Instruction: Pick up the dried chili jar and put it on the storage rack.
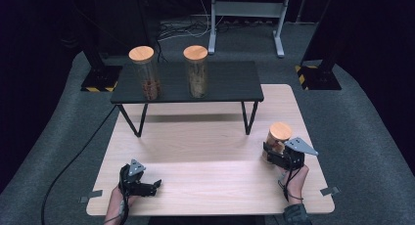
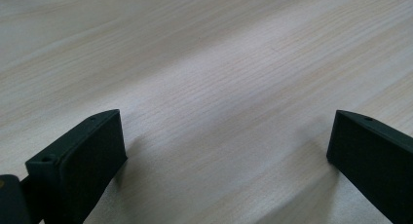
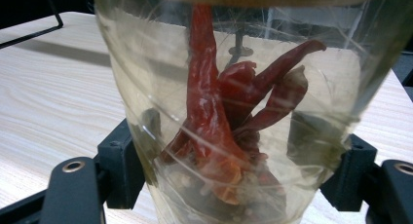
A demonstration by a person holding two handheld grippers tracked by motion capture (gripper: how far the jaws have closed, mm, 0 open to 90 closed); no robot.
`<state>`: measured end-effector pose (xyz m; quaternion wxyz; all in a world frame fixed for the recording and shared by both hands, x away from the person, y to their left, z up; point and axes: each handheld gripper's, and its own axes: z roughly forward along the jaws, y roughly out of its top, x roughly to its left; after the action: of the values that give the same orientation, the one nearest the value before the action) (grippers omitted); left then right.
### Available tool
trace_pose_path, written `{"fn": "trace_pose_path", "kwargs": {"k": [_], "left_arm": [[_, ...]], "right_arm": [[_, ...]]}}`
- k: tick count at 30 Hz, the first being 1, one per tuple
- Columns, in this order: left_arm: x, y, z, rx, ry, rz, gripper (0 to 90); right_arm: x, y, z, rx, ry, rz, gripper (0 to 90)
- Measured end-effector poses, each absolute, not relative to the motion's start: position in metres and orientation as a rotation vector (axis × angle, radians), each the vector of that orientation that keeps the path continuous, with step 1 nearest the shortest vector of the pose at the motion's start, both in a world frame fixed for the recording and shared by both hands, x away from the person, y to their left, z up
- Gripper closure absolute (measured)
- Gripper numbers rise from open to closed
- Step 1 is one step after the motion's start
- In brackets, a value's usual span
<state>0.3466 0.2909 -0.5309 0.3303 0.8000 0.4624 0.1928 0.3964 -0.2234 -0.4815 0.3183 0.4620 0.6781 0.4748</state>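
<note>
On shelf (image 1: 230, 83): two jars (image 1: 145, 73). Right tool (image 1: 272, 153) clamps third jar (image 1: 278, 137), seemingly chillies; left tool (image 1: 154, 185) agape, empty.

You're likely in a lab: dark curtains, hazard-taped stand bases (image 1: 100, 78), floor cables (image 1: 183, 29), grey carpet (image 1: 352, 117).

Two wood-lidded jars (image 1: 145, 73) (image 1: 196, 71) upright on black shelf (image 1: 230, 80), atop wooden table (image 1: 205, 151).

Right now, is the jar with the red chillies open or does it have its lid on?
Lid on. The jar in the right claw carries a round wooden lid on top, and the dried chillies are inside the glass.
</note>
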Motion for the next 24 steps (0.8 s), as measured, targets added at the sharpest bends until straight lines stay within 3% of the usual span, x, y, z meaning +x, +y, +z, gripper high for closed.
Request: {"fn": "trace_pose_path", "kwargs": {"k": [24], "left_arm": [[0.343, 0.291, -0.531, 2.087, 1.218, 0.508, 0.0]], "right_arm": [[0.394, -0.206, -0.471, 1.137, 1.824, 1.287, 24.5]]}}
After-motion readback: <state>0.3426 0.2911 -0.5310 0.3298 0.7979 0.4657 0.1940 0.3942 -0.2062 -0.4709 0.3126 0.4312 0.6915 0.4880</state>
